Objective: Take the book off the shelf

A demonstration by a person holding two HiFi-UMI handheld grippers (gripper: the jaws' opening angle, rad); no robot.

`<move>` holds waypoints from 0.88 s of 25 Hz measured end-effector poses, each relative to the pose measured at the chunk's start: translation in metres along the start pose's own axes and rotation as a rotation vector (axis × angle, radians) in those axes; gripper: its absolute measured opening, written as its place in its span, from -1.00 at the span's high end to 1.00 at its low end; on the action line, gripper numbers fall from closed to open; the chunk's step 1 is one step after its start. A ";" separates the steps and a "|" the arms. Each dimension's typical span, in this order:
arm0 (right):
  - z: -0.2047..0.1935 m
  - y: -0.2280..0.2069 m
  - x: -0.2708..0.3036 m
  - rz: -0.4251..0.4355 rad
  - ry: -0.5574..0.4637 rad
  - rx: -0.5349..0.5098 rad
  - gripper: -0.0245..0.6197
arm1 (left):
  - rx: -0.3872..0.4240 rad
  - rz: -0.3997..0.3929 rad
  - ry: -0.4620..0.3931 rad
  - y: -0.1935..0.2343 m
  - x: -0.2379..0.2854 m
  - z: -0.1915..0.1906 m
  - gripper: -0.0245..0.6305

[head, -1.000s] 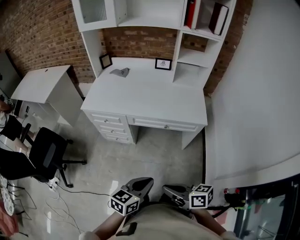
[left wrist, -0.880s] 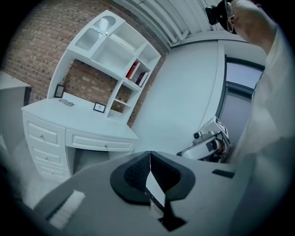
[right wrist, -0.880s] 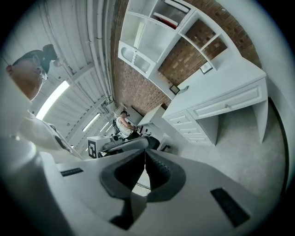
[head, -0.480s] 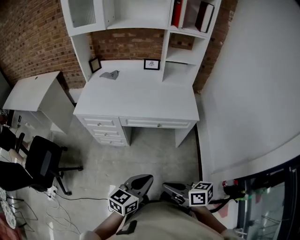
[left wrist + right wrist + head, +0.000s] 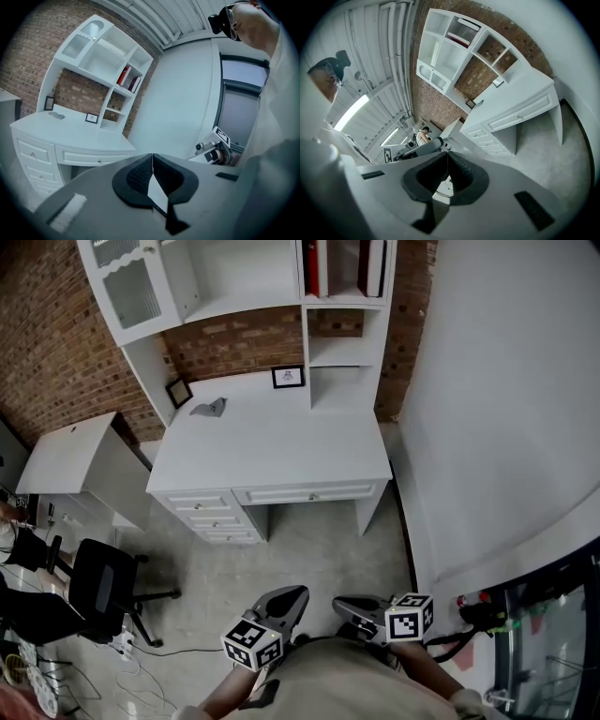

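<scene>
1. Left gripper: jaws closed together, nothing between them, well apart from the desk
2. Right gripper: jaws closed together, empty, just beside the left gripper
3. Red book: upright at the left edge of the shelf's top right compartment; dark book near that compartment's right edge

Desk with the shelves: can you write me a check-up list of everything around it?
Surface: white desk, top mostly bare.
Job's things: red book and dark book stand on the top shelf, untouched.
Clutter: picture frame, second frame and a grey thing at the desk's back.
Grippers: left gripper and right gripper both shut, empty, far from the shelf.
Cables: loose cables on the floor by the chair.
Surroundings: brick wall, second white table.
</scene>
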State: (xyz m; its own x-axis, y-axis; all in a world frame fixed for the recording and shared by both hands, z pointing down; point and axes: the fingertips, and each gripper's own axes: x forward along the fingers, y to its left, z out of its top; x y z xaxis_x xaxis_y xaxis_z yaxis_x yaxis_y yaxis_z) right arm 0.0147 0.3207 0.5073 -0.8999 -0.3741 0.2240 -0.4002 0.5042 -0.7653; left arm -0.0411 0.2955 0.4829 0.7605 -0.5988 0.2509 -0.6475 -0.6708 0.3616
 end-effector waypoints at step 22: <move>0.029 -0.020 -0.058 0.056 0.222 -0.417 0.90 | 0.117 0.342 -0.055 0.051 0.032 0.050 0.91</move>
State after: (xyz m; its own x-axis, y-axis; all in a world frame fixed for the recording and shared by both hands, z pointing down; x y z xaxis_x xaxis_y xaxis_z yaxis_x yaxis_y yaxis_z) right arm 0.0797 0.3097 0.4927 -0.9194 -0.1850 0.3473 -0.3443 0.8053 -0.4827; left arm -0.0518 0.2198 0.4641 0.4975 -0.8177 0.2897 -0.8674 -0.4713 0.1594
